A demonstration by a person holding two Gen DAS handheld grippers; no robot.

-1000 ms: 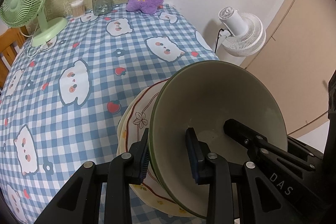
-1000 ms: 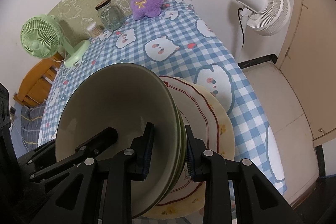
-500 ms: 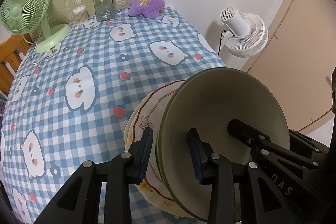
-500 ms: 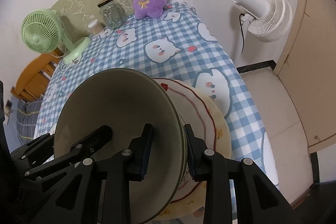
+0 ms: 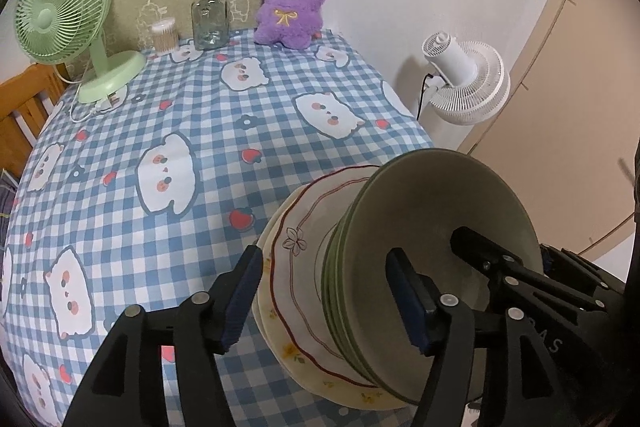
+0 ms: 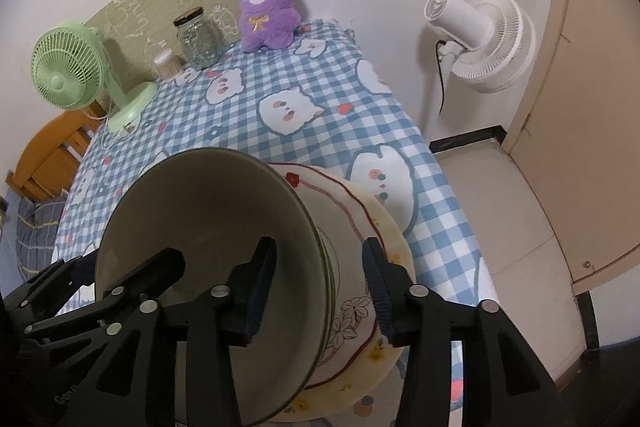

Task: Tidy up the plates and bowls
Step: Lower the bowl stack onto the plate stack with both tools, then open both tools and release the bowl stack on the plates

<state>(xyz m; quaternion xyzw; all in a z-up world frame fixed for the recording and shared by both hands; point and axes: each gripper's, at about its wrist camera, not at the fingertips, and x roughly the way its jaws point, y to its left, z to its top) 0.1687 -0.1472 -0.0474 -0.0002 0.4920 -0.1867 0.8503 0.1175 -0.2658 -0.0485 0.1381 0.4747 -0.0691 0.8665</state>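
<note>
On checked cloth, glossy green bowls (image 5: 440, 235) nest on scalloped plates (image 5: 296, 267) — both tools (image 5: 332, 299) (image 6: 320, 279) just spread, pads clear.

Both hand-held grippers, left (image 5: 324, 297) and right (image 6: 318, 289), just opened, releasing green bowls (image 5: 436, 251).

Left gripper (image 5: 328, 297) angled steeply down, jaws just opened wide, pads clear on both sides: one finger outside the stack's near rim, the other inside the green bowl (image 5: 436, 227), neither pressing. Right gripper (image 6: 318, 287) tilted down the same way from the opposite side, jaws also just opened, though less far; inner finger within the bowl, outer finger over the plates (image 6: 360, 259), rim between them but not pinched. Each gripper's black frame visible at the edge of the other's view, facing across the stack.
</note>
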